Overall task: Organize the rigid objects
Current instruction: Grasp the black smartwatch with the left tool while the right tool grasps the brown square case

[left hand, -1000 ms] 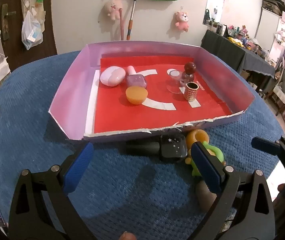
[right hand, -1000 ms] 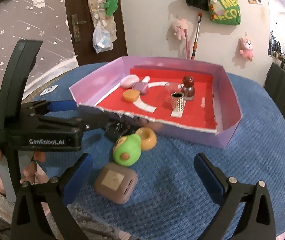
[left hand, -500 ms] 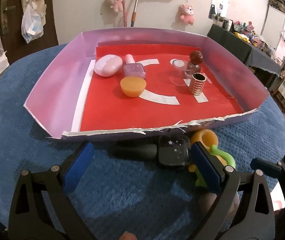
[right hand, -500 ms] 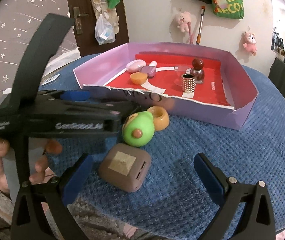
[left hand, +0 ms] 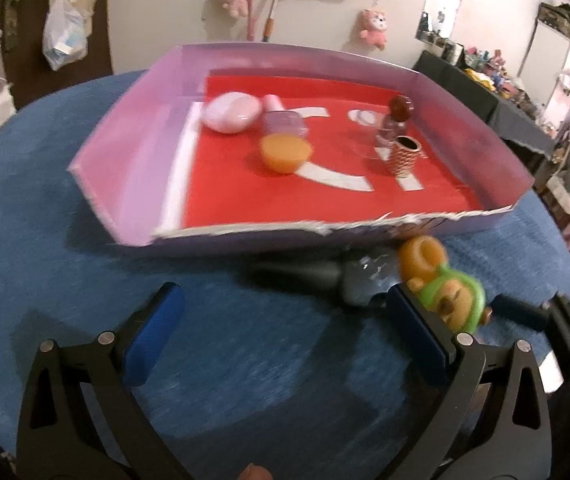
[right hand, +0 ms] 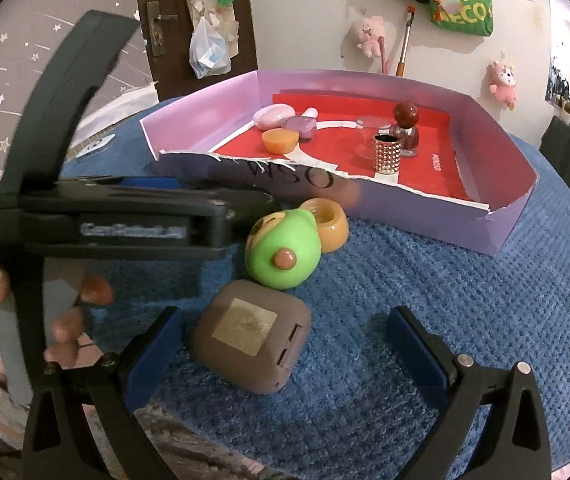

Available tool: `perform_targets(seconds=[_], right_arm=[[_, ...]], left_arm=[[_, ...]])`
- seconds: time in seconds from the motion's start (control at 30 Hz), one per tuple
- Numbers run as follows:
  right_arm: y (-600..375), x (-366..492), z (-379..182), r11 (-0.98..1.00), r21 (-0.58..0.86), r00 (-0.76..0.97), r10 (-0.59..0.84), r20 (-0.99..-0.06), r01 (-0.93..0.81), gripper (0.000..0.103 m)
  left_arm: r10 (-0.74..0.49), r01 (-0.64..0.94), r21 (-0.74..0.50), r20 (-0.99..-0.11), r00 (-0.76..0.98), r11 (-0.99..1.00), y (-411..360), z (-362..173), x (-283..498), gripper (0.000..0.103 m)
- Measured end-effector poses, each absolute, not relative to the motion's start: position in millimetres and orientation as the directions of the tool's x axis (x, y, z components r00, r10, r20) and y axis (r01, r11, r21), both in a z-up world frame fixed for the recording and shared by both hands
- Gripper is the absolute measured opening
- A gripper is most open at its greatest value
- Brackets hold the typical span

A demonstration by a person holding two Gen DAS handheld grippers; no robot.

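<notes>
The left gripper [left hand: 281, 336] has its blue jaws opening wide, and only the blue cloth [left hand: 65, 264] lies between them. Past its jaws, a bit toward the right one, a black thing [left hand: 349, 280] lies in front of the torn wall of the purple box [left hand: 133, 160]. The green toy [left hand: 451, 300] and the orange ring [left hand: 423, 254] sit just beyond the tip of its right jaw. The right gripper [right hand: 285, 344] has wide jaws too and holds nothing. The brown cube [right hand: 253, 336] sits between its jaws, close to the left one, and I cannot tell if it touches. The green toy [right hand: 283, 254] and orange ring [right hand: 327, 224] lie further ahead, touching each other, near the box
</notes>
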State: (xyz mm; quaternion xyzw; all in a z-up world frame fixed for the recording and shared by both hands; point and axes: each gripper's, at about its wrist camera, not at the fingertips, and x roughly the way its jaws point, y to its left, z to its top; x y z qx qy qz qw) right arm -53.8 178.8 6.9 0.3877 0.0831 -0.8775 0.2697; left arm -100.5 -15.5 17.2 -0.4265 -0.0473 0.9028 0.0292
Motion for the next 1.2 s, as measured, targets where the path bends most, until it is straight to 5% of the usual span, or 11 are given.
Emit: perform_targets(seconds=[0.13, 0.33, 1.2], right_arm=[[183.9, -54.3, 6.6, -0.842, 0.066, -0.55, -0.407, -0.729, 0.535, 0.103], [187.9, -52.6, 5.9, -0.847, 0.069, -0.554, -0.404, -0.728, 0.527, 0.103], [185.8, -50.1, 4.4, -0.845, 0.054, -0.56, -0.399, -0.726, 0.533, 0.103]], left_arm=[[0.017, 0.039, -0.051, -0.796, -0.605, -0.998, -31.9, 9.1, -94.2, 0.102], [0.196, -0.035, -0.223, -0.758, -0.622, -0.974, -22.0, 19.9, -93.9, 0.102], [0.038, 0.048, -0.088, -0.771, -0.635, -0.995, -23.9, 12.8, -96.5, 0.103]])
